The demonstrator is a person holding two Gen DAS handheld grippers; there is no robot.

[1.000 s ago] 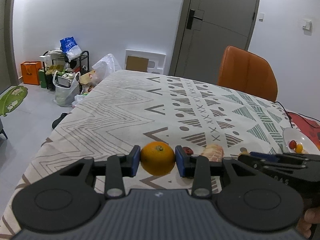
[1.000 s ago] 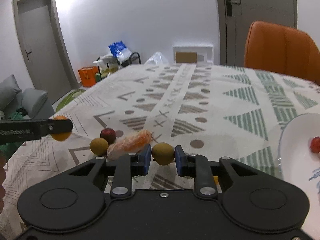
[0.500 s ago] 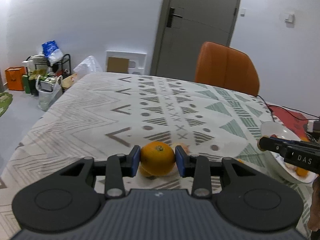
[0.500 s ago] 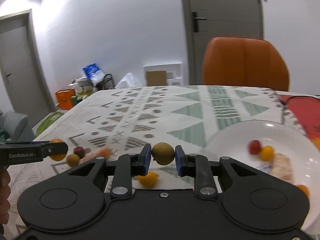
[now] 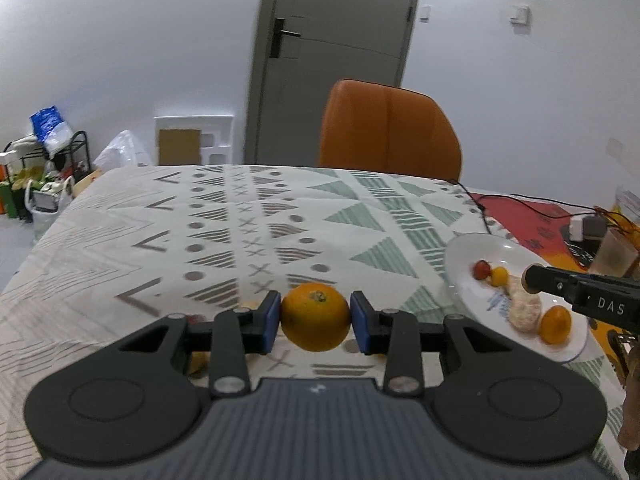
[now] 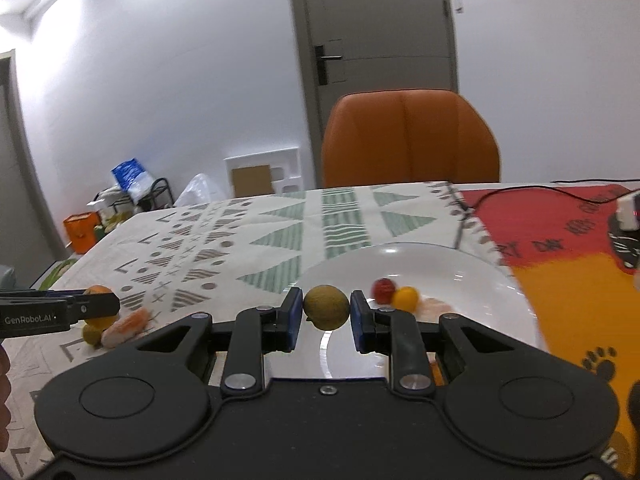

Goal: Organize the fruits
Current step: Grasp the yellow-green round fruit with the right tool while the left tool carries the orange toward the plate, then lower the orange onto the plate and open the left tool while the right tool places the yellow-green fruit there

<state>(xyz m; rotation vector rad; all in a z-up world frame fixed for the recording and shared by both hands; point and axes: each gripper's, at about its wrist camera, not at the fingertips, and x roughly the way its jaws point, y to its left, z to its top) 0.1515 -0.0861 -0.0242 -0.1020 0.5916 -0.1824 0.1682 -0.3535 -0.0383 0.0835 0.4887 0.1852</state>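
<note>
My left gripper (image 5: 316, 318) is shut on an orange (image 5: 316, 317), held above the patterned tablecloth. To its right lies a white plate (image 5: 468, 252) with a red fruit (image 5: 481, 268), a yellow fruit (image 5: 499, 276), a peeled segment piece (image 5: 525, 311) and a small orange (image 5: 555, 324). My right gripper (image 6: 325, 308) is shut on a small brownish-green round fruit (image 6: 325, 306) over the plate's (image 6: 460, 276) near-left rim. On the cloth at the left of the right wrist view lie an orange-white wrapped piece (image 6: 128, 326) and a small green fruit (image 6: 91, 334).
An orange chair (image 5: 390, 130) stands behind the table's far edge. A red and yellow mat (image 6: 568, 240) with black cables and a white adapter (image 6: 628, 210) covers the table's right part. Bags and a rack (image 5: 44, 168) crowd the floor at the far left.
Both grippers have swung to the right with their fruits. The plate has come into fuller view, and the right gripper's fruit now hangs over the plate's rim instead of over the cloth.
</note>
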